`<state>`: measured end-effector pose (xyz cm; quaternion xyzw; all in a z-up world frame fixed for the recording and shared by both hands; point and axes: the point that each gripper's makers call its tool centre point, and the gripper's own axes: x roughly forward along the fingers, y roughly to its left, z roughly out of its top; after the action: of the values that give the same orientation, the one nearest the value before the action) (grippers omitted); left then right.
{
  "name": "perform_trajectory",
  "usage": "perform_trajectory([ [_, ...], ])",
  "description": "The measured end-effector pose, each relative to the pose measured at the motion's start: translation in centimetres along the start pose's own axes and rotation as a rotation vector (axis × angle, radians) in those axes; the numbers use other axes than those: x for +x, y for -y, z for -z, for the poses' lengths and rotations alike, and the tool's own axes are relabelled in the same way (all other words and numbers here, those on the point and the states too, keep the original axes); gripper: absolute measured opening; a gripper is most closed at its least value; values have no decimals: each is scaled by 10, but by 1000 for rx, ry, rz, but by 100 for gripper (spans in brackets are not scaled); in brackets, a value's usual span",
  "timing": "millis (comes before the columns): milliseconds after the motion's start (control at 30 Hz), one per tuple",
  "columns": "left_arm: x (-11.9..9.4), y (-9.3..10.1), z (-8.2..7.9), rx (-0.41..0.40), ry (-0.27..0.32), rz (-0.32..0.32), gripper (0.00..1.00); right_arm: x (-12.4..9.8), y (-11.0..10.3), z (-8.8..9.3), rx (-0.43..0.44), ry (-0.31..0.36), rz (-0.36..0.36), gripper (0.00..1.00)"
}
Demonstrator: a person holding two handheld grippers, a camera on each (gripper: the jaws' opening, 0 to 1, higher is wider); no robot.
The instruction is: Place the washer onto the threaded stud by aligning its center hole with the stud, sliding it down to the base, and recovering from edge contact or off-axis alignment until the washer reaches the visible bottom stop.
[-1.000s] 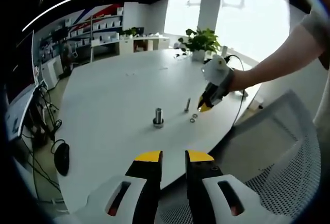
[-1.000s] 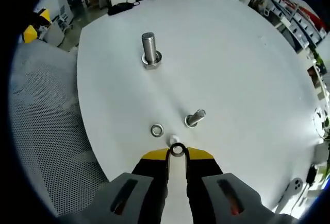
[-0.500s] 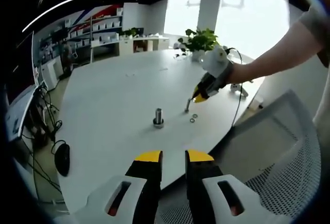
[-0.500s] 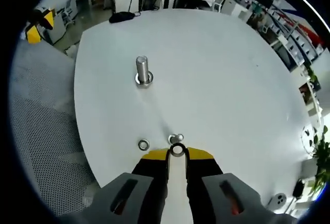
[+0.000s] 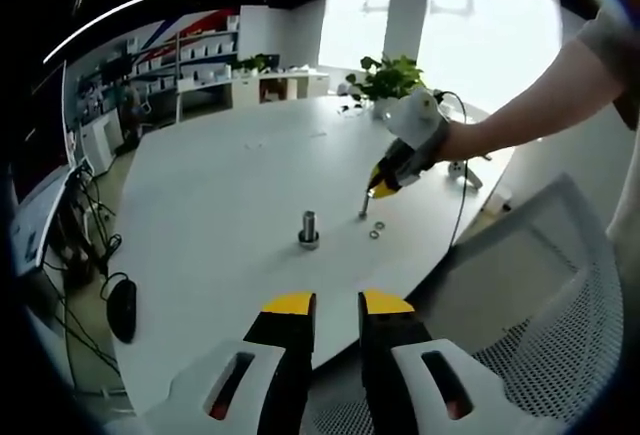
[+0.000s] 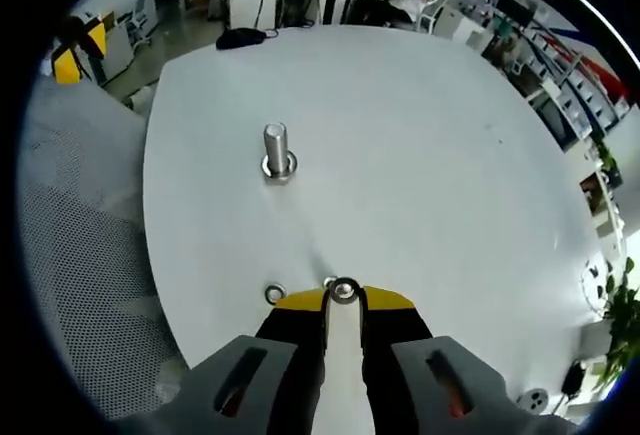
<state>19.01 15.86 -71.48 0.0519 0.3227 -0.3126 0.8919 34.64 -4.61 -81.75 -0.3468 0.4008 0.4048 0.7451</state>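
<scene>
Washer pinched in your right gripper, held above the table short of the stud.

Left gripper view: your left gripper (image 5: 336, 300) hangs off the near edge of the white table (image 5: 220, 185), jaws slightly apart with nothing between them. The threaded stud (image 5: 309, 229) stands upright mid-table. Your right gripper (image 5: 376, 189) comes in from the right, tip just over a smaller bolt (image 5: 363, 203), with a loose washer (image 5: 376, 230) on the table near it; whether its jaws are parted cannot be read here. A mesh chair (image 5: 560, 285) sits at right.

Right gripper view: your right gripper (image 6: 344, 295) has its jaws pressed together on the washer (image 6: 344, 290), pinched edge-on at the tips. The threaded stud (image 6: 277, 151) stands well apart ahead, with something ringing its base. The loose washer (image 6: 275, 293) lies on the table just left of the tips.
</scene>
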Motion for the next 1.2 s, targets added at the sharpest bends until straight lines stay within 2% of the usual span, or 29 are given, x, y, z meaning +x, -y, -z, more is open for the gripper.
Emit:
perform_trajectory([
  [367, 0, 0, 0, -1, -2, 0, 14, 6, 1, 0, -6, -9, -8, 14],
  [600, 0, -1, 0, -2, -2, -3, 14, 8, 7, -5, 44, 4, -10, 14],
  [867, 0, -1, 0, -2, -3, -3, 14, 6, 3, -1, 12, -12, -15, 14],
  [1200, 0, 0, 1, 2, -11, 1, 14, 11, 2, 4, 12, -31, -38, 14],
])
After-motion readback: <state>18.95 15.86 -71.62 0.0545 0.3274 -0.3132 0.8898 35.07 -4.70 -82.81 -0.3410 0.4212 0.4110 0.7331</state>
